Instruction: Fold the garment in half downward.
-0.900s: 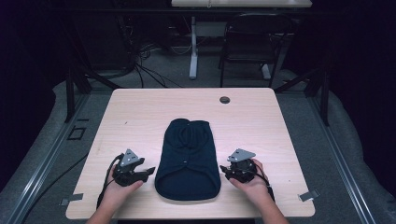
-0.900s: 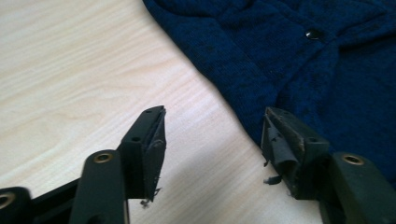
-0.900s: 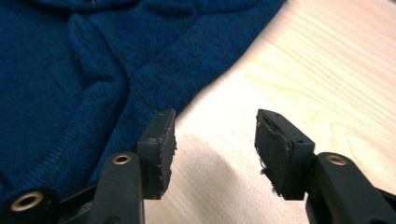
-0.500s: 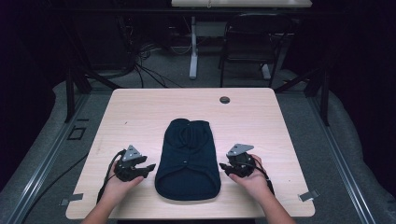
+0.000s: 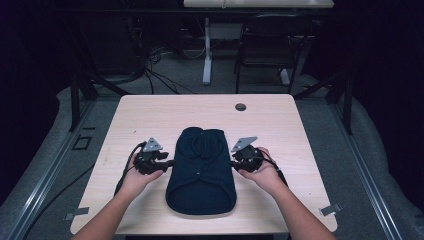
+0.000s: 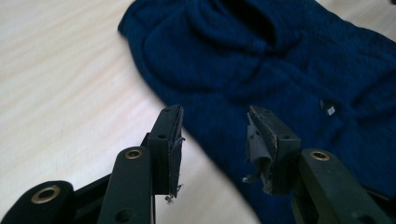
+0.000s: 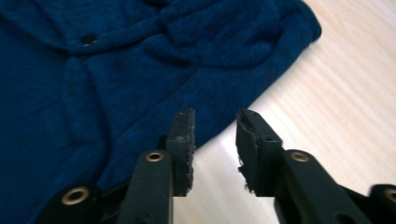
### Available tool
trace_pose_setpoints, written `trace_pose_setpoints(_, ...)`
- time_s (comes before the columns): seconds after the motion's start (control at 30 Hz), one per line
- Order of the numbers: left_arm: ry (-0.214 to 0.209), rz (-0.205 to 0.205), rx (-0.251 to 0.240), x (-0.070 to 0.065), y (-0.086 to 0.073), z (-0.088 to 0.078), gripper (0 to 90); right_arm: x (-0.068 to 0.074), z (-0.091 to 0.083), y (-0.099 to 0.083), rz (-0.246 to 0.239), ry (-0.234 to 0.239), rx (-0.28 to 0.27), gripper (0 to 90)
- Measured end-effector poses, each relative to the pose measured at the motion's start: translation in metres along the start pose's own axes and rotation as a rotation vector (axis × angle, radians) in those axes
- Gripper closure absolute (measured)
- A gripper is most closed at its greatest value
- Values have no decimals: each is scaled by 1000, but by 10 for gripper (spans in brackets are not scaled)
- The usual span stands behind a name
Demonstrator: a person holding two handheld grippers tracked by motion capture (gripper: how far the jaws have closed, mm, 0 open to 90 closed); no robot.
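A dark blue knitted garment lies folded in the middle of the wooden table, collar end away from the person. My left gripper points at its left edge and my right gripper at its right edge, each about halfway along. In the left gripper view the open left gripper frames the garment edge just beyond its tips; a small button shows on the cloth. In the right gripper view the open right gripper stands at the garment edge, pads off the cloth.
A small dark round disc sits near the table's far edge. Bare wood runs on both sides of the garment. Beyond the table stand a chair and a desk leg on the grey floor.
Both hands have slid away from the person along the garment's sides, from near its lower end to about its middle. The garment has not moved.
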State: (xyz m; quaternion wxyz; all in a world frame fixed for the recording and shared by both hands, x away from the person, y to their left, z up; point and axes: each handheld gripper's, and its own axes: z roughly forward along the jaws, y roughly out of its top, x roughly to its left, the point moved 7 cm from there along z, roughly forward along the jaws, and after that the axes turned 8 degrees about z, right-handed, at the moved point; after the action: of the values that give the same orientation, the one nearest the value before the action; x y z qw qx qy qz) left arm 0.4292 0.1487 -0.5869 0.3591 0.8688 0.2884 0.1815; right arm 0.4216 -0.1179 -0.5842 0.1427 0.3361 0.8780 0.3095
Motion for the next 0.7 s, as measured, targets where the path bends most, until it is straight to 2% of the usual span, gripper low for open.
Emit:
trace_pose_setpoints(0.07,-5,13,7,5,12,11,575,-5,12,13,-9,-1,7,686)
trace_pose_setpoints(0.1,-5,13,7,5,12,11,598,-5,12,13,-9,-1,7,686)
trace_pose_setpoints(0.13,-18,12,8,6,15,15,626,-8,20,21,-24,-2,14,688)
trace_pose_setpoints(0.17,-28,25,20,9,18,24,651,-10,24,24,-30,-3,23,687)
trace_pose_setpoints(0.27,-12,40,39,12,18,33,682,-12,32,29,-35,8,25,688)
trace_pose_setpoints(0.33,-13,36,64,15,15,44,685,-13,39,33,-19,15,22,692)
trace_pose_setpoints(0.43,-9,39,95,16,9,51,689,-15,50,31,-24,15,59,709)
trace_pose_setpoints(0.53,-21,76,135,13,2,56,686,-13,59,25,-38,20,98,716)
trace_pose_setpoints(0.7,-37,82,130,10,-1,54,685,-10,61,19,-61,25,101,755)
